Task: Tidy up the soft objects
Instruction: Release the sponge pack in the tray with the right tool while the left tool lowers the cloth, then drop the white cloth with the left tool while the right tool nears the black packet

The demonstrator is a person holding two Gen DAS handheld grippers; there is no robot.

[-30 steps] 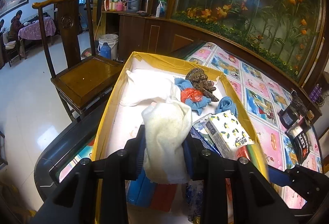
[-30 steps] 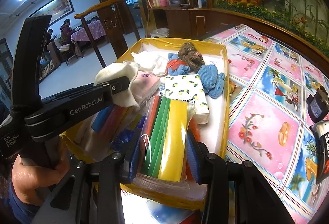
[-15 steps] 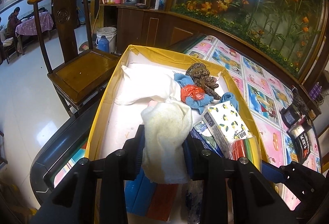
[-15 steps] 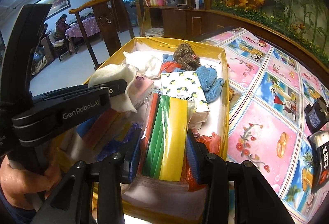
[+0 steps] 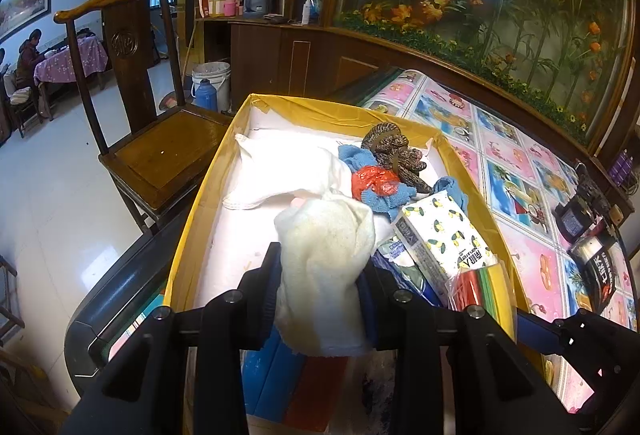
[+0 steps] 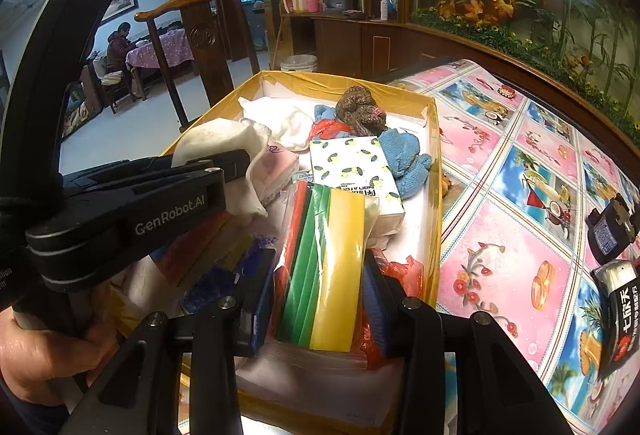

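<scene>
Both claws barely moved: left claw [image 5: 320, 287] loosening on cream towel [image 5: 326, 255], right claw [image 6: 318, 299] clamping sponge pack [image 6: 324, 267]

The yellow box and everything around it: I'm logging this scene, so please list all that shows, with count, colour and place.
box: one, yellow-rimmed, white inside, on the table
cream towel: one, between left gripper's fingers
sponge pack: one, red, green, yellow, between right gripper's fingers
tissue pack: one, white with lemons, in the box
white cloth: one, box's far left
blue cloths: several, box's far end
brown knit bundle: one, far end
tablecloth: one, pink and blue
wooden chair: one, brown, left of the box
left gripper: black, jaws opening
right gripper: black, clamped
hand: one, on the left gripper's handle
</scene>
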